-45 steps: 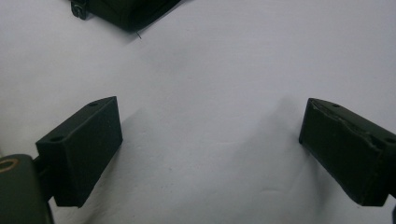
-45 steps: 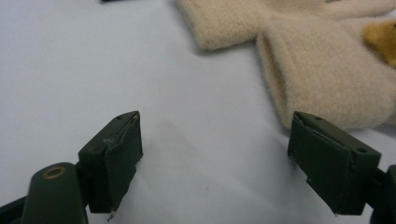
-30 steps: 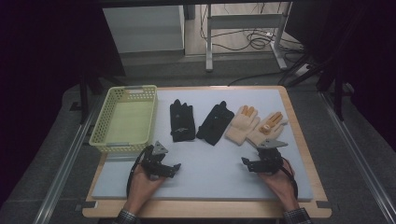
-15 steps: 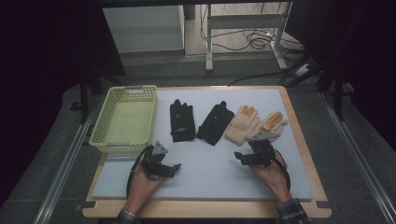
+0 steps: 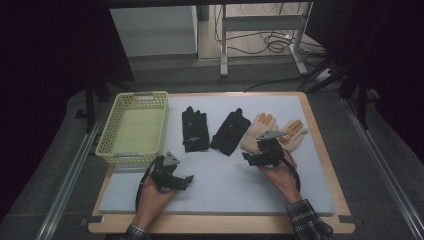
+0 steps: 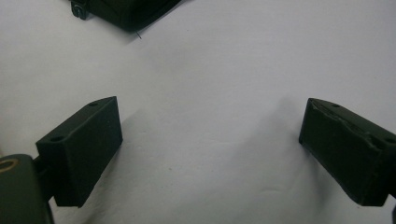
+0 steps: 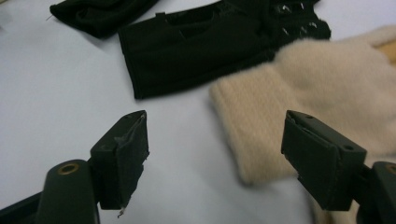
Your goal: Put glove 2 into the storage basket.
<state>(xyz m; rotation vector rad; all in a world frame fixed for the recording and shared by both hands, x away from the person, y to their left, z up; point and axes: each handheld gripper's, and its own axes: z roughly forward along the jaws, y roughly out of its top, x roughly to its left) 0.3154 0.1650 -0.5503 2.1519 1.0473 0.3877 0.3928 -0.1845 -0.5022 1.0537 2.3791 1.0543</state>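
- My right hand-held gripper (image 7: pixel 215 154) hovers with jaws wide over the cuff of the cream knit glove (image 7: pixel 327 93), mid-right on the counter (image 5: pixel 225 175).
- A black glove (image 7: pixel 205 46) lies just left of it; yellow basket (image 5: pixel 132 127) far left.
- My left hand-held gripper (image 6: pixel 210 140), wide apart, sits low over bare counter, near left.

This looks like a lab or test room: a wooden table (image 5: pixel 320 150) under a pale mat (image 5: pixel 235 175) stands on grey carpet between metal rails (image 5: pixel 70 170), with loose cables (image 5: pixel 272 42) at 12 o'clock (surroundings are dark).
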